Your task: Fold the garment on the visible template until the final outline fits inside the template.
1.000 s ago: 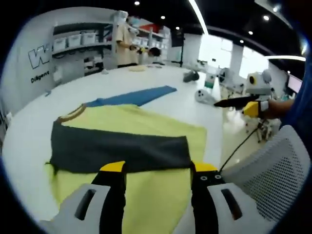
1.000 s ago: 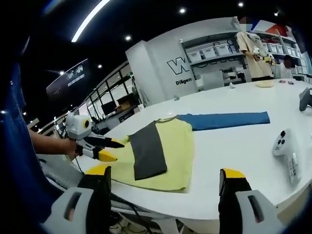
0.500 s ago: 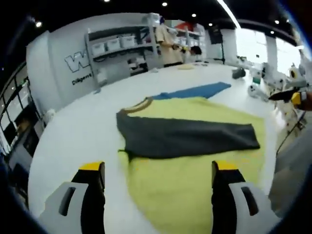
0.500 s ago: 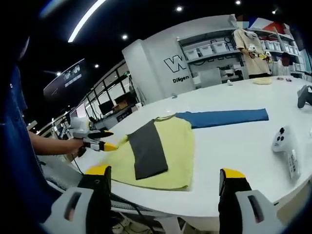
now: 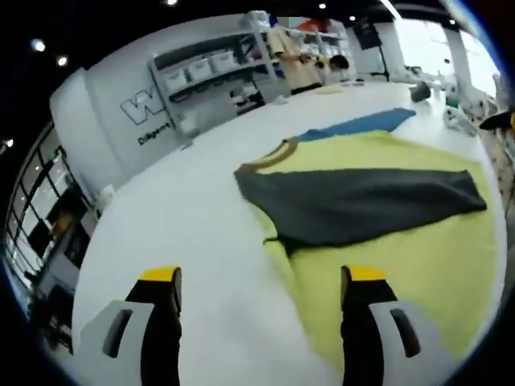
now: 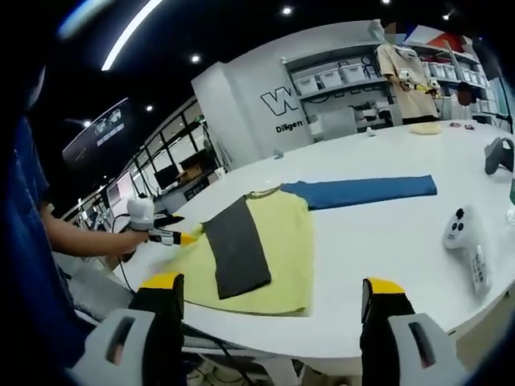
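Note:
A yellow garment (image 5: 418, 249) lies flat on the white table (image 5: 185, 209), with a dark grey part (image 5: 362, 205) folded across it and a brown collar toward the far side. Beyond it lies a long blue strip (image 5: 362, 125). My left gripper (image 5: 261, 281) stands open just above the table, left of the garment's near edge. In the right gripper view the garment (image 6: 286, 241) and its grey part (image 6: 237, 253) lie left of centre, the blue strip (image 6: 362, 191) behind. My right gripper (image 6: 273, 283) hangs wide open off the table's front edge. The left gripper (image 6: 173, 237) shows there, hand-held, at the garment's left edge.
A white controller (image 6: 463, 233) lies on the table to the right, a dark object (image 6: 499, 153) farther back. A person (image 6: 406, 72) stands by shelves with bins behind the table. An arm in a blue sleeve (image 6: 32, 265) is at the left.
My left gripper's jaws have spread from narrow to wide, and it has swung left off the garment toward bare table. The right gripper has barely moved.

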